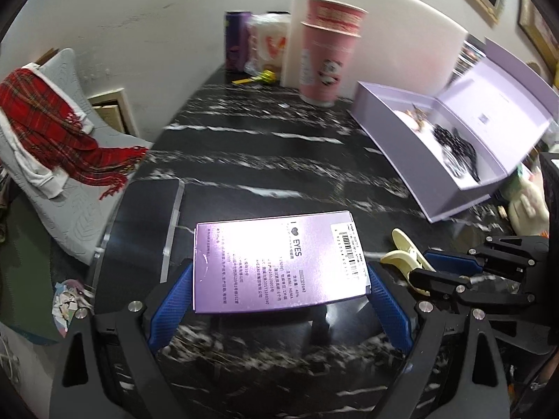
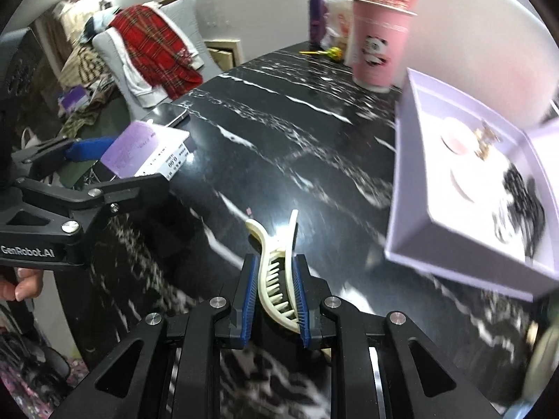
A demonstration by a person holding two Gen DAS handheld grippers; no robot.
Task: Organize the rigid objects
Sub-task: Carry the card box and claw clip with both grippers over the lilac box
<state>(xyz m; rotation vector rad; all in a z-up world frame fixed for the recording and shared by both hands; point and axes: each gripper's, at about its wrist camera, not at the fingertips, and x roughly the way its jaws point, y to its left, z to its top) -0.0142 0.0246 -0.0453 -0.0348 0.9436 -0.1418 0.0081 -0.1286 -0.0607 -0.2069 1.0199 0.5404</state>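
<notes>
My left gripper (image 1: 279, 279) is shut on a flat purple box (image 1: 279, 262) printed "EYES", its blue pads pressing both short edges, held above the black marble table (image 1: 251, 146). In the right wrist view that purple box (image 2: 146, 152) and the left gripper (image 2: 118, 160) sit at the left. My right gripper (image 2: 274, 272) is shut on a cream hair claw clip (image 2: 272, 255), whose curved tips stick out past the pads. The clip (image 1: 407, 255) also shows at the right of the left wrist view. An open lilac gift box (image 1: 436, 146) (image 2: 464, 188) lies to the right with dark hair accessories inside.
Two stacked pink paper cups (image 1: 326, 52) (image 2: 379, 31) stand at the table's back, beside a purple can (image 1: 236, 40) and a white bag (image 1: 269, 43). A phone (image 2: 167, 115) lies at the left edge. A grey chair with a red plaid scarf (image 1: 52, 122) stands beyond.
</notes>
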